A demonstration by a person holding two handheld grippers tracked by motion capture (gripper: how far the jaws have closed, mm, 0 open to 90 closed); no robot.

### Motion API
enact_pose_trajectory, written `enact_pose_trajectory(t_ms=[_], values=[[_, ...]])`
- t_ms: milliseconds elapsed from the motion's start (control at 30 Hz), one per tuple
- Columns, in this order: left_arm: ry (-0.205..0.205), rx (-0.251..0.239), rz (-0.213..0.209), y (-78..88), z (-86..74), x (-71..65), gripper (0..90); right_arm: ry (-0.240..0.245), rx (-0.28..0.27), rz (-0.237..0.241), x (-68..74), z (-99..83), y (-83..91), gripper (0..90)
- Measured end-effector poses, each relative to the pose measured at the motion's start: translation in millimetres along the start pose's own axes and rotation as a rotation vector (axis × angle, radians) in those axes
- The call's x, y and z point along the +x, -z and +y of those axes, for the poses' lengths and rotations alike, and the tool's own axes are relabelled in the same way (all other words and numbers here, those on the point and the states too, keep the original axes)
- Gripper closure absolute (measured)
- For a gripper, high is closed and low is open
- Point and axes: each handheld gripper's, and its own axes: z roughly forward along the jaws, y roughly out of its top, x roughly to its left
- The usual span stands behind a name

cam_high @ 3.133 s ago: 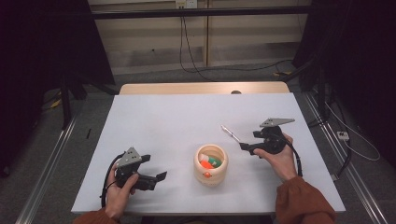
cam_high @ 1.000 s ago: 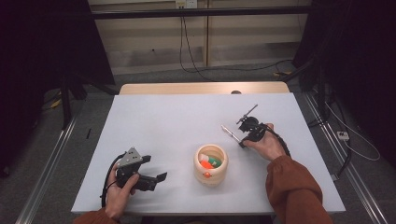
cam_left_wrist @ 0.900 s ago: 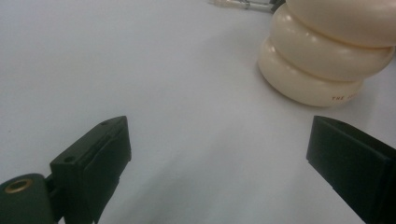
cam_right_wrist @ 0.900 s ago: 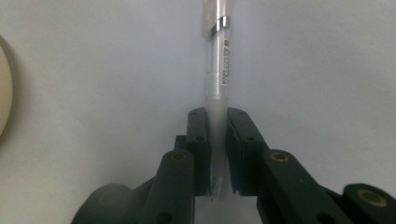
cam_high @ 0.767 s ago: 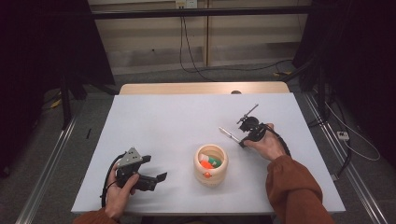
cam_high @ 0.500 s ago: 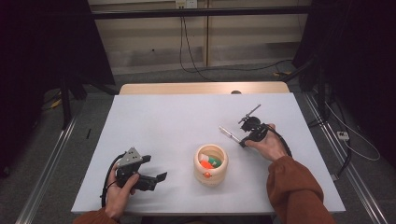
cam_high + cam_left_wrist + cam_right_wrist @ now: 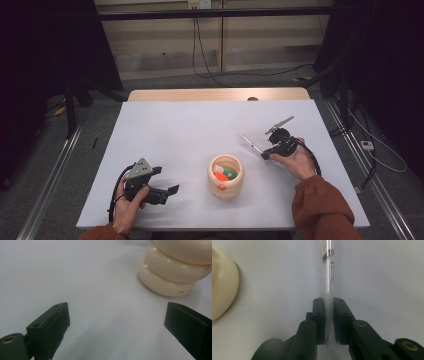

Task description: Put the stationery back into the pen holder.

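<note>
The right gripper (image 7: 327, 322) has its jaws closed on a clear plastic pen (image 7: 327, 277). In the right gripper view the pen runs from the bottom centre straight up to the top edge, and the jaws pinch it near the writing tip, which points back toward the camera. The longer part, with the metal clip and the printed label, stands free in front of the jaws.

In the high view the pen (image 7: 249, 142) shows right of centre as a thin line that goes up and left from the right gripper (image 7: 265, 154). The cream-coloured holder (image 7: 226, 176) stands lower and more to the left, near the middle of the white desk (image 7: 165, 135), with some colourful things inside.

I judge that the pen is light and stiff, and its smooth round barrel can be slippery. Because the grip is near one end, the long free part may swing or turn between the jaws. A hold closer to the middle would be more stable, but this one leaves much length free.

The left gripper (image 7: 171, 190) rests at the lower left of the high view. In its own view the jaws stand wide open with nothing between them, and the ribbed holder (image 7: 172, 272) is at the upper right.
</note>
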Motion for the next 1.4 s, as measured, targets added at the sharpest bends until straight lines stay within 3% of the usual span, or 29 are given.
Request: enact_pose_trajectory(t_ms=[333,833,1000,1400], values=[[-0.003,0.001,-0.004,1.2,1.1,-1.6,5.5,0.001,-0.078,0.052,4.3,-16.6,16.1,80.8],[-0.034,0.01,-0.037,1.3,6.4,-7.9,5.6,0.081,-0.155,0.134,22.1,-42.3,45.0,80.7],[-0.038,0.015,-0.052,1.0,7.4,-9.2,5.6,0.124,-0.207,0.171,30.8,-43.6,59.9,80.8],[-0.08,0.041,-0.079,-1.1,11.7,-14.7,6.4,0.249,-0.24,0.254,59.2,-42.7,79.4,80.7]])
